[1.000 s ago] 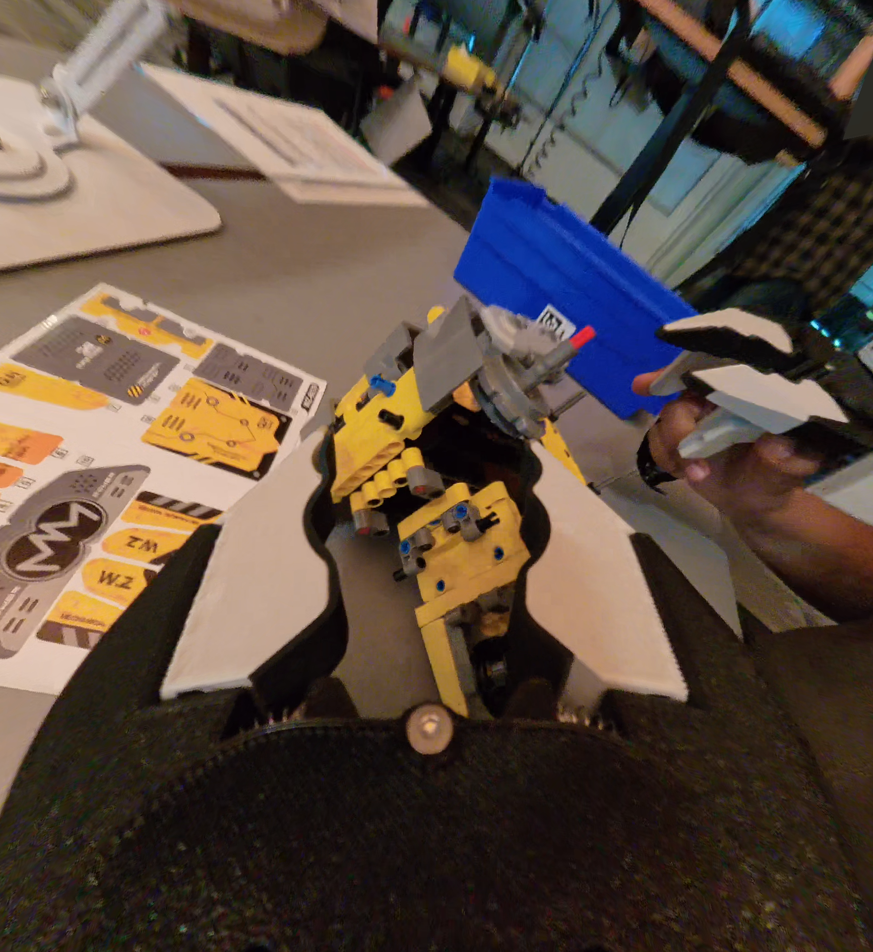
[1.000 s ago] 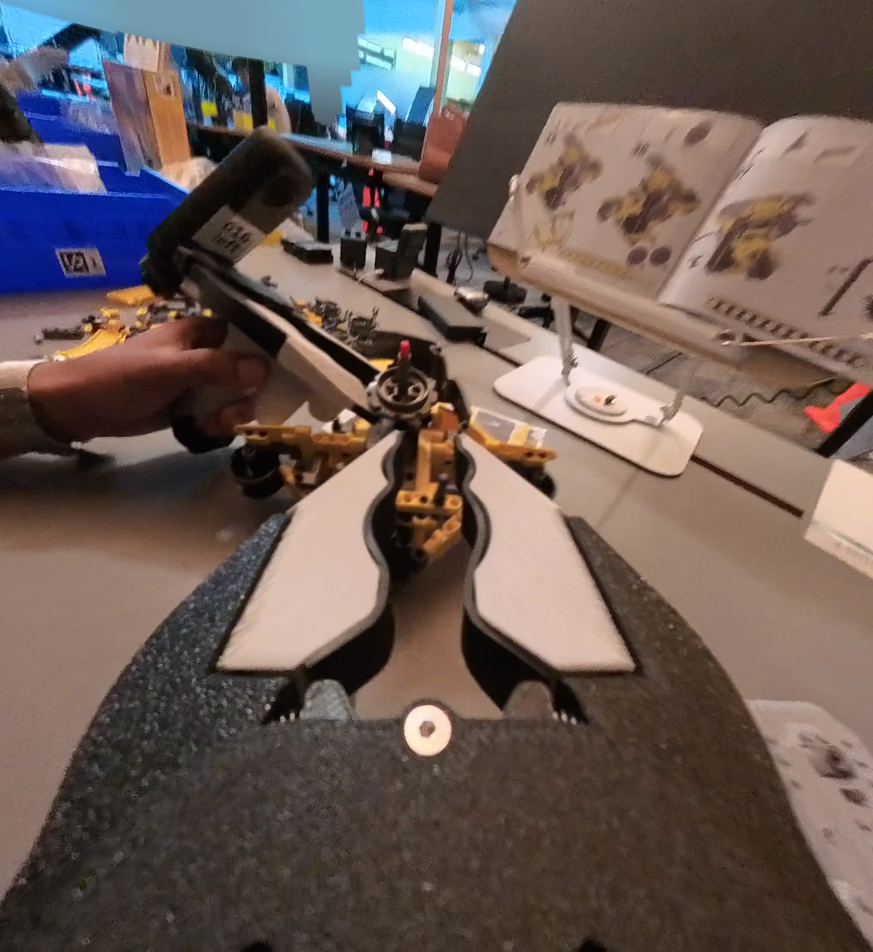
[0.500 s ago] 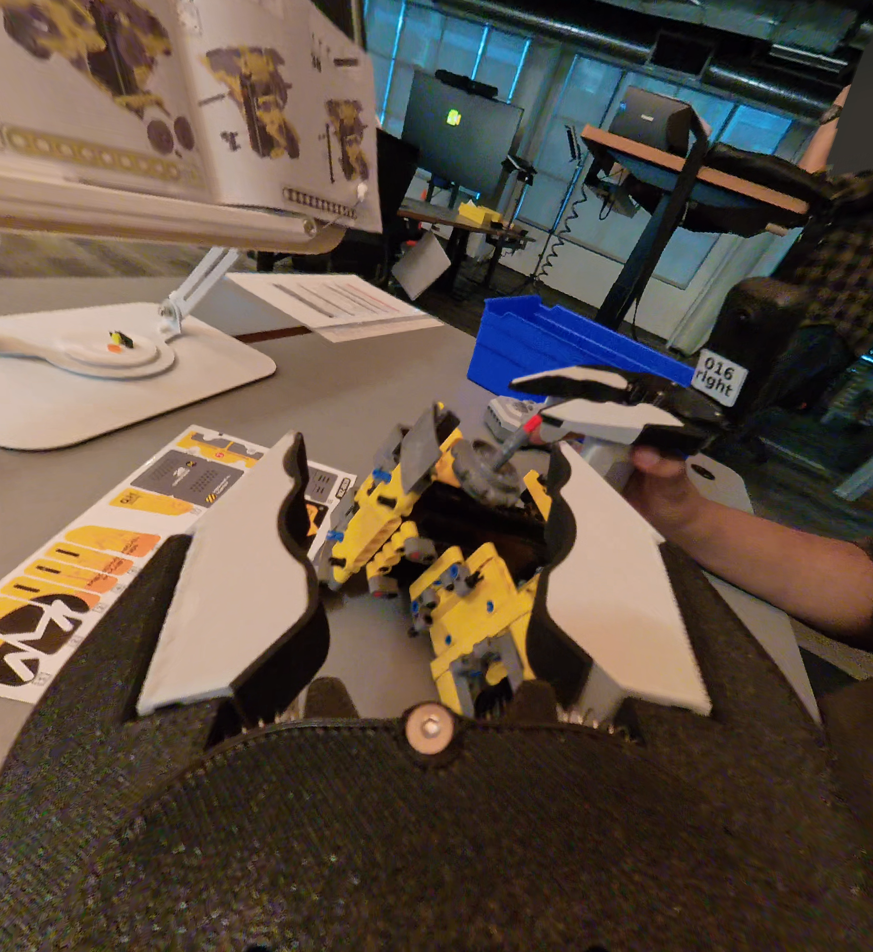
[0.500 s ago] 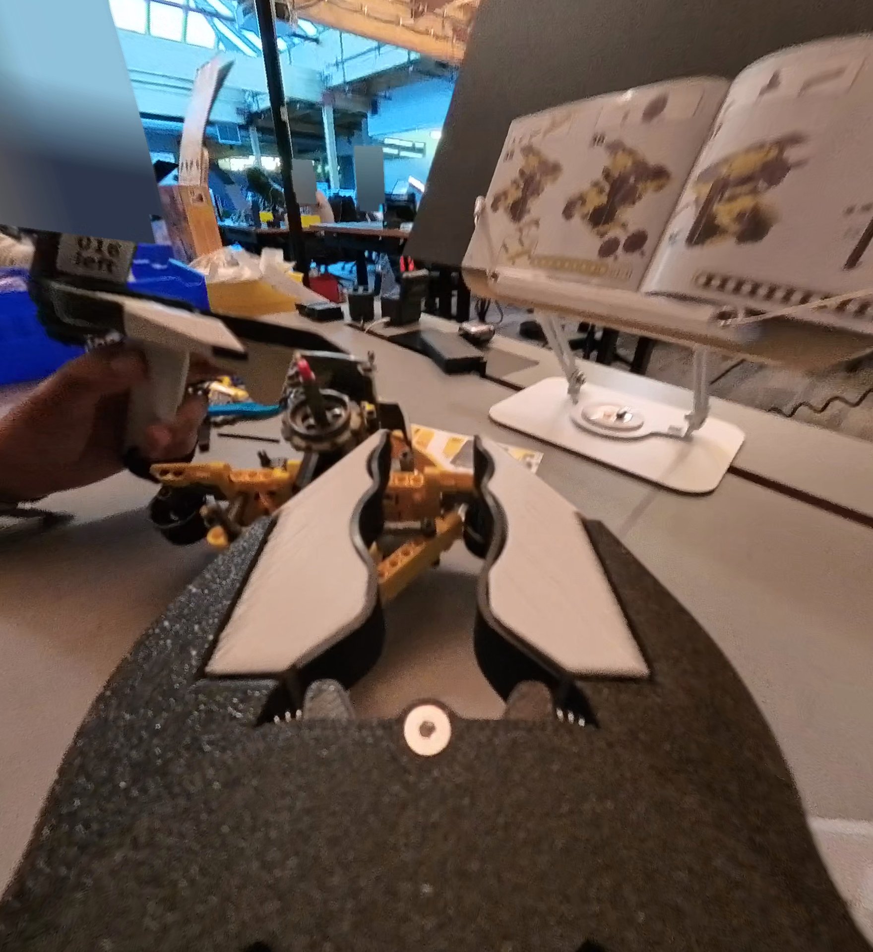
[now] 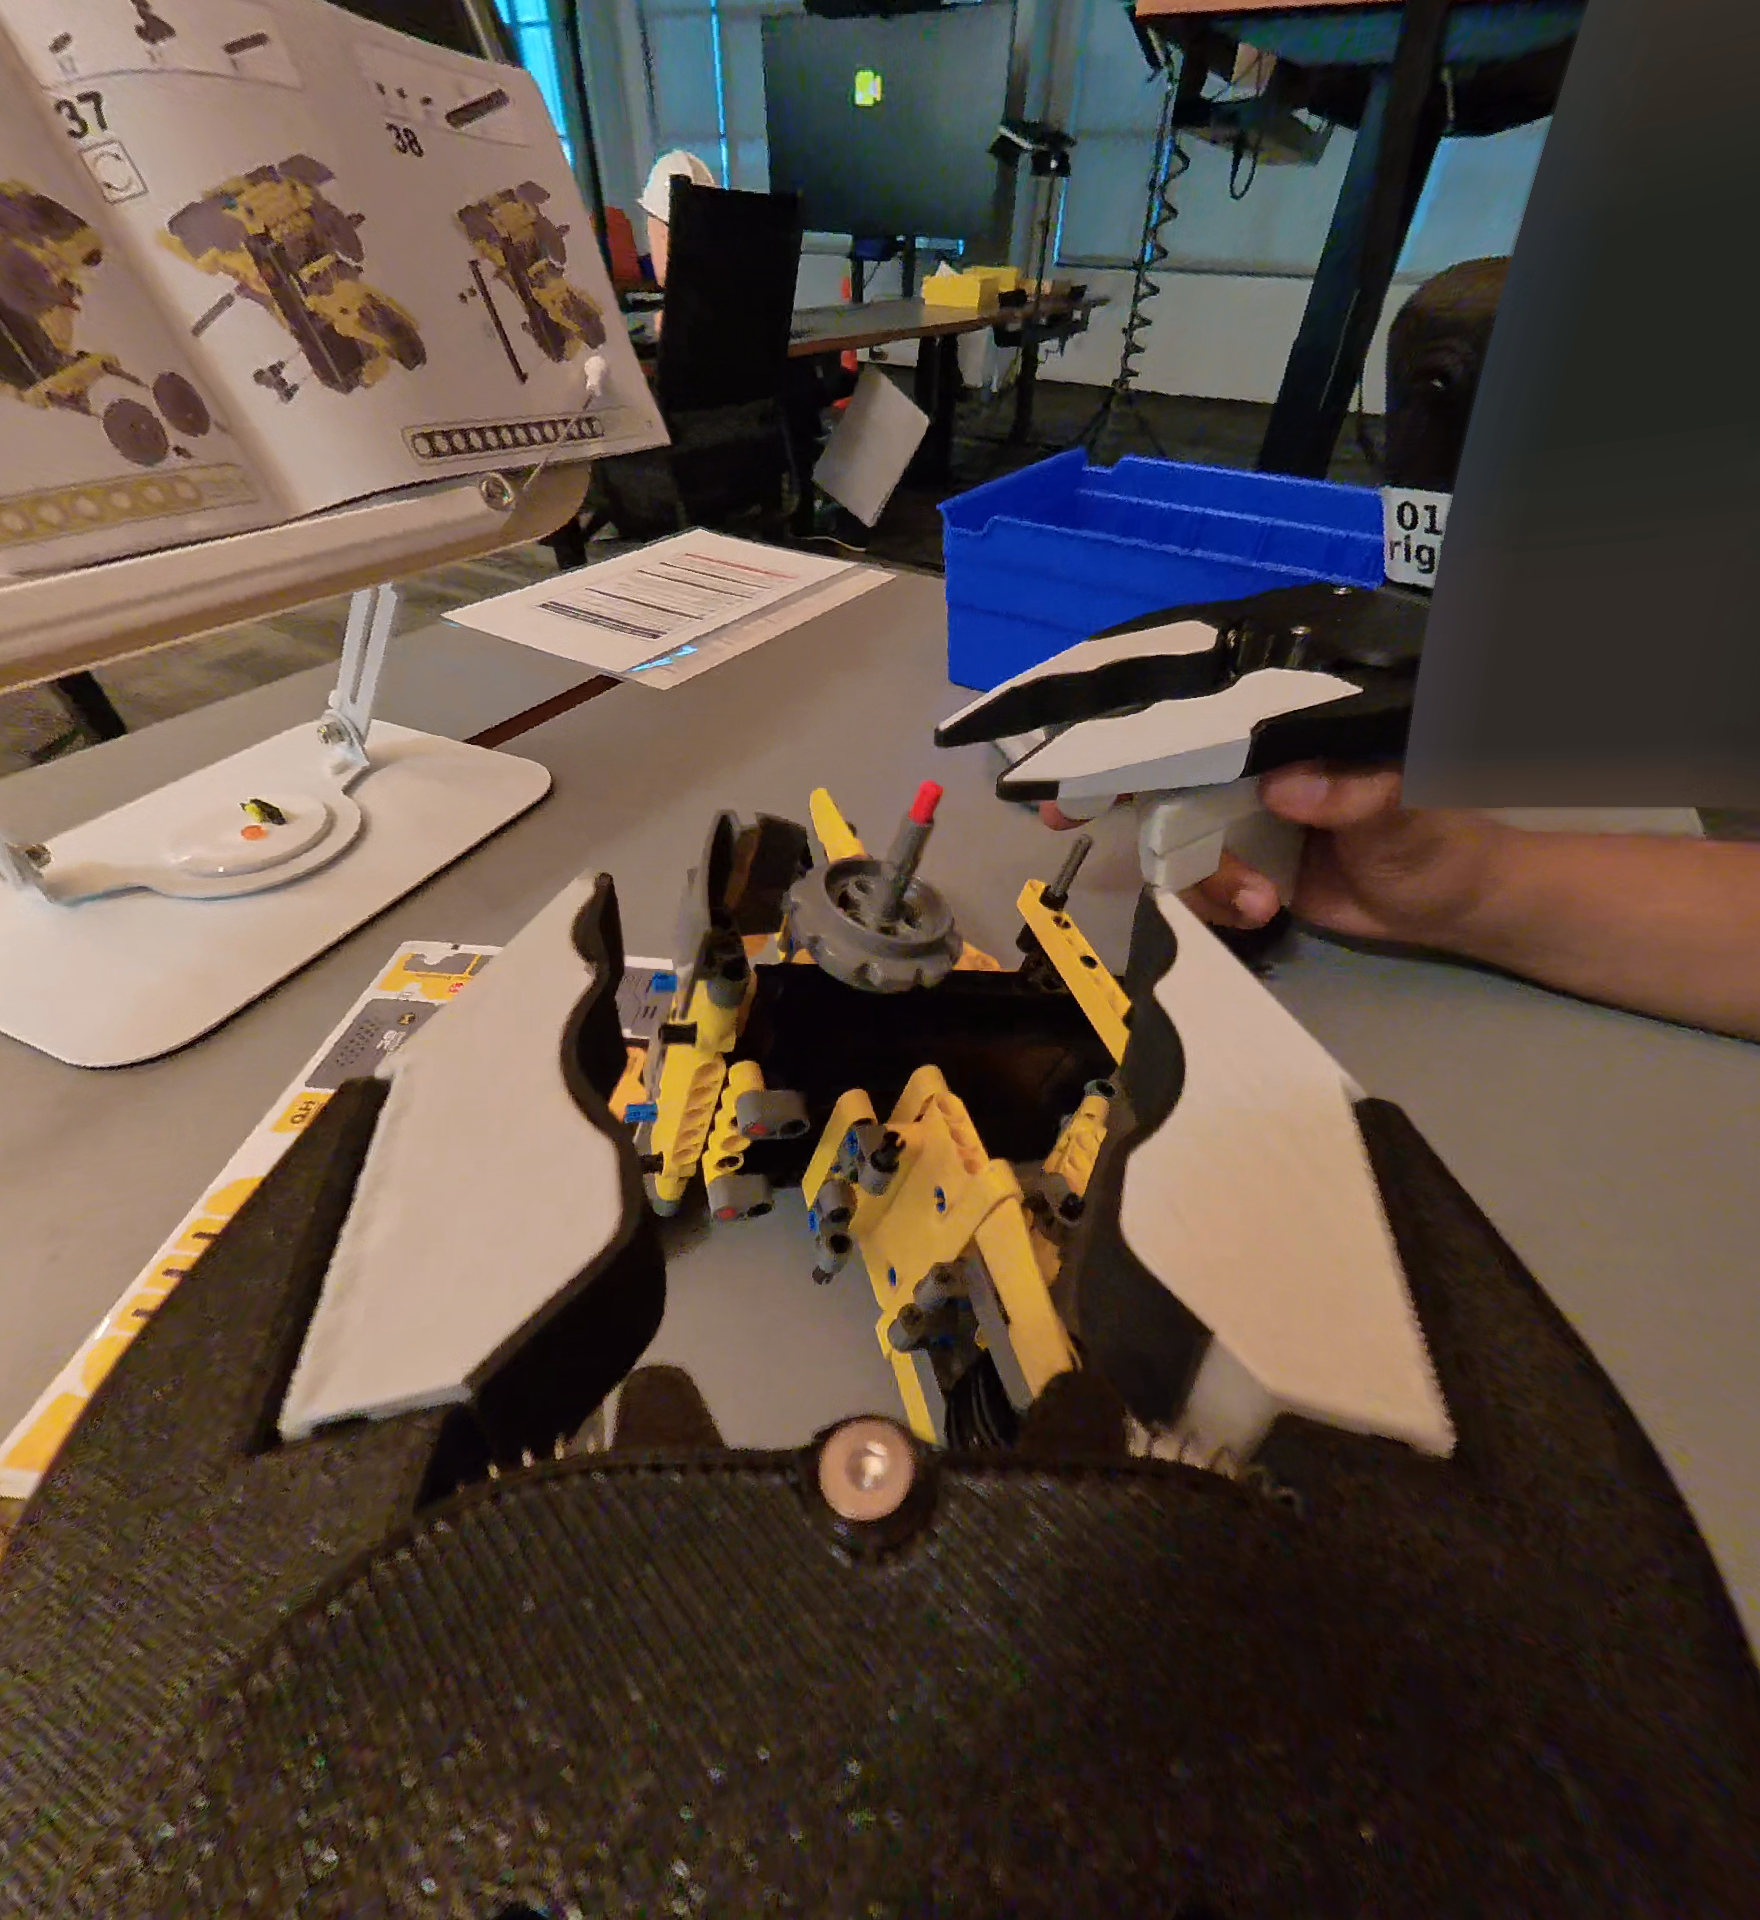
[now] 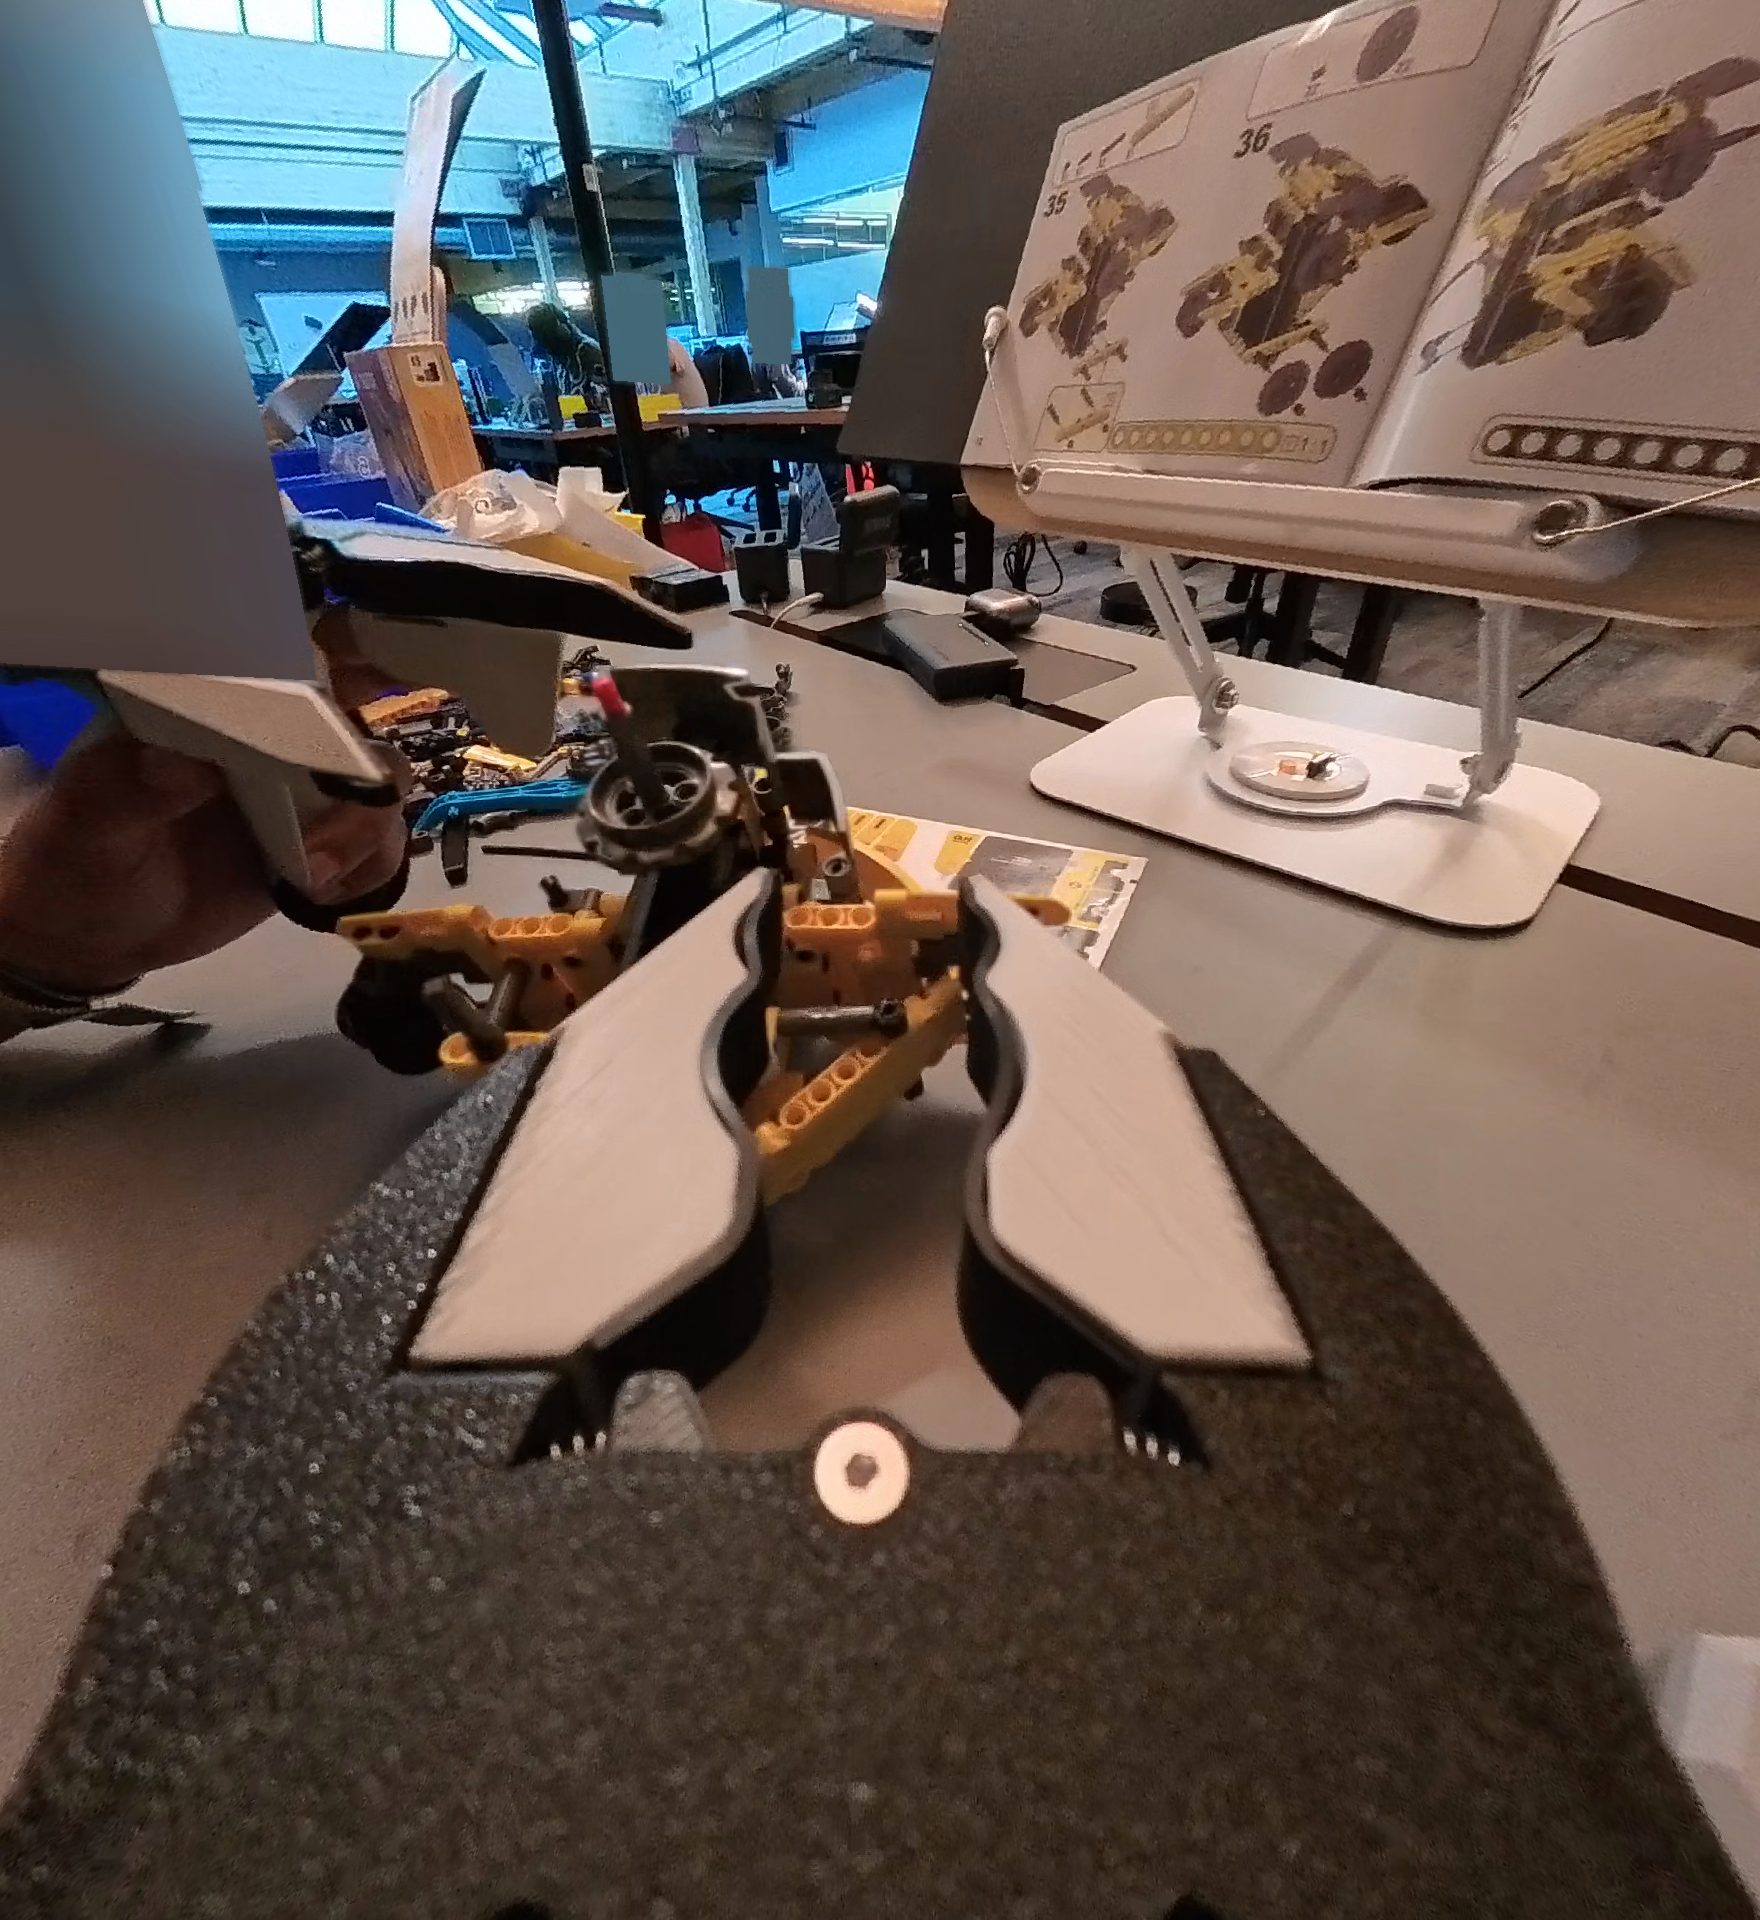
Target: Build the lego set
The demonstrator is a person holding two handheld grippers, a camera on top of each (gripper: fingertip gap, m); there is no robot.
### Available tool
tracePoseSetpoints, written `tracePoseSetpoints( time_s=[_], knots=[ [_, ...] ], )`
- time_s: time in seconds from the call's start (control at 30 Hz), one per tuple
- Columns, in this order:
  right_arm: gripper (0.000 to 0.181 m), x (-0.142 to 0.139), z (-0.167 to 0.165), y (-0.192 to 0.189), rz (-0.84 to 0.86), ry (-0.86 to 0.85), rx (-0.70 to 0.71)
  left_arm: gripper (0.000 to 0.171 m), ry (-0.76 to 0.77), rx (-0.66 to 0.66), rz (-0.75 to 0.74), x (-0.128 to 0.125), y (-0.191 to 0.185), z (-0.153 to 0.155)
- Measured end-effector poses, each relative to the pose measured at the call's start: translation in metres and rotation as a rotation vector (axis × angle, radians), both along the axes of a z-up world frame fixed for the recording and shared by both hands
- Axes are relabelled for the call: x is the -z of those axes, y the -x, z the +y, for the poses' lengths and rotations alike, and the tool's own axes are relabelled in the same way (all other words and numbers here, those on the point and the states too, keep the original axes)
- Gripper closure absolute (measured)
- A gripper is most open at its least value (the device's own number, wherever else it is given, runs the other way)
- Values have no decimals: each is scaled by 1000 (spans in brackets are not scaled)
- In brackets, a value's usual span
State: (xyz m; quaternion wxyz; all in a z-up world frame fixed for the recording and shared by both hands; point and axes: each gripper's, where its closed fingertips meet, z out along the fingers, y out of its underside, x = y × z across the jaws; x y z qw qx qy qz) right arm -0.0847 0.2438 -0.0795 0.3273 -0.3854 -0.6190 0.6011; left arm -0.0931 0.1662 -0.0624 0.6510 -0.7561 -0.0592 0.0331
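Jaws of the left gripper (image 5: 865, 935) stand wide apart around a yellow and black brick-built vehicle model (image 5: 886, 1122) that sits on the grey table (image 5: 1541, 1143). The model's rear half lies between the two fingers; whether either finger (image 5: 1260, 1174) touches it cannot be told. A grey gear wheel (image 5: 871, 930) on a thin axle with a red tip (image 5: 923, 802) stands up, slightly tilted, from the model's far end.

The right gripper (image 6: 865, 894) has its jaws partly open, with nothing held. Its tips reach over the near side of the same model (image 6: 834, 997), which shows in the gap between the fingers and spreads to the left of them, but they do not close on it. In the left wrist view this gripper (image 5: 980, 753) hovers just beyond the red-tipped axle, above the table, carried by a person's hand (image 5: 1354, 862).

A sticker sheet (image 5: 377, 1039) with yellow and grey decals lies flat under and left of the model. Toward the table's far left a white book stand (image 5: 221, 894) holds an open instruction booklet (image 5: 263, 270) with building diagrams. A printed paper sheet (image 5: 689, 603) lies near the far edge, and a blue plastic bin (image 5: 1146, 561) stands at the far right, behind the right gripper. Loose small parts (image 6: 502, 758) lie scattered on the table beyond the model in the right wrist view.
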Motion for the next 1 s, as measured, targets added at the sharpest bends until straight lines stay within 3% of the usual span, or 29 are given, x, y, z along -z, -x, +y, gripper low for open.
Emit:
tracePoseSetpoints(
  time_s=[0.87, 0.9, 1.0],
  knots=[
    [149, 0, -4, -1, -24, 41, -18, 82, 23, 8, -56, 12, 6, 0],
    [149, 0, -4, -1, -24, 42, -18, 83, 21, 7, -56, 11, 6, -1],
    [149, -1, -3, -1, -26, 48, -16, 111, -33, 10, -17, -2, 5, -8]
  ],
)
